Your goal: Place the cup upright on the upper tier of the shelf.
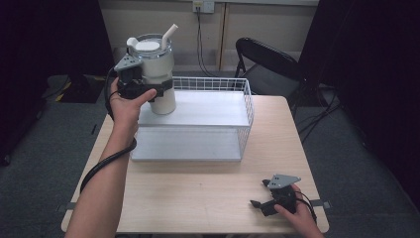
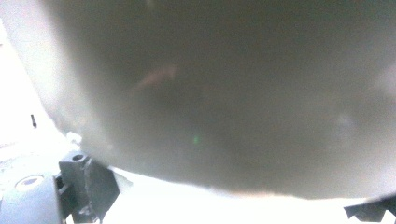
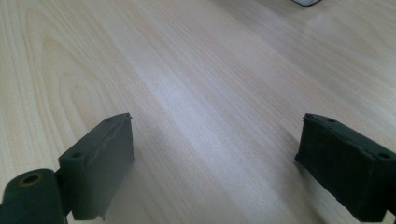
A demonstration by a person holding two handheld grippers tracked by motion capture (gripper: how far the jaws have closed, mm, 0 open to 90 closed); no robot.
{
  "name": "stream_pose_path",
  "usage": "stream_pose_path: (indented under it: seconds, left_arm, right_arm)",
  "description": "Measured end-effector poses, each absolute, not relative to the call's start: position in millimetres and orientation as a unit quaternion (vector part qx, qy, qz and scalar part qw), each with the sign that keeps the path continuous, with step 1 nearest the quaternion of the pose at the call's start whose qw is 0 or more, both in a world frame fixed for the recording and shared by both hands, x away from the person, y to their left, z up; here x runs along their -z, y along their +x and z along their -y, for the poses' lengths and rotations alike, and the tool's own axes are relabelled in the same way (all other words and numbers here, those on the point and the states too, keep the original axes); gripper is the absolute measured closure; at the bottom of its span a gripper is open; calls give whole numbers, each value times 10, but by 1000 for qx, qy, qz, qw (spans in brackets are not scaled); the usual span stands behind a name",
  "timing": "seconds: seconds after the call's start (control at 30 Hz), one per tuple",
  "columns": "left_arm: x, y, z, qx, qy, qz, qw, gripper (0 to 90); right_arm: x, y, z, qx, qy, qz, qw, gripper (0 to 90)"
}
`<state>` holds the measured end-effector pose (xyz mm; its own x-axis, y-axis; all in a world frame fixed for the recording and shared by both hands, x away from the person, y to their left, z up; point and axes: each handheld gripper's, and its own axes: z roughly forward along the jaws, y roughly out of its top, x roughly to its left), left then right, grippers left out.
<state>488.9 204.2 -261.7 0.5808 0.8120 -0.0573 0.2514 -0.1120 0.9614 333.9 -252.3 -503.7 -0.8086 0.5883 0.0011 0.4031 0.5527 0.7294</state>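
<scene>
1. So the main thing here is the big white tumbler (image 1: 157, 74), the one with a lid and a bent straw poking out the top. The left gripper (image 1: 154, 92) is clamped around its lower body, jaws either side of the cup. In the left gripper view the tumbler's wall (image 2: 224, 98) is pressed right up against the camera, all blur, so that grip looks solid to me.

2. Where is it? Over the back-left corner of the white wire basket (image 1: 245, 116). I honestly can't tell if the tumbler's base is touching the basket's raised shelf or hanging just above it. Looks very close either way.

3. The right gripper (image 1: 261, 203) is parked well away from the basket, down at the near-right corner of the bench (image 1: 198, 193). Its jaws are spread wide with nothing between them, just bare wood grain in the right gripper view (image 3: 215, 140).

4. My read on progress: the grab is done and the tumbler is at the basket. If the aim is putting it in, what's left is settling it down flat, letting go and backing the hand out. If it's coming out instead, the carry away from the basket is all still to do. Can't say which.
</scene>
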Motion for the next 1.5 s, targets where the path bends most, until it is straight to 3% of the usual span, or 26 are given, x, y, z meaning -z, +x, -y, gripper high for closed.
stream_pose_path:
  seconds: [0.77, 1.1, 1.5]
  left_arm:
    - [2676, 4844, -2021, -264, 707, -371, 540, 93]
    - [2775, 4835, -2069, -239, 695, -386, 557, 72]
    - [2842, 4731, -2151, -237, 712, -379, 542, 100]
  right_arm:
    - [5038, 3332, 2522, -378, 286, -872, 124, 100]
    - [5038, 3331, 2522, -378, 286, -872, 124, 100]
    - [5038, 3325, 2522, -378, 287, -872, 124, 100]
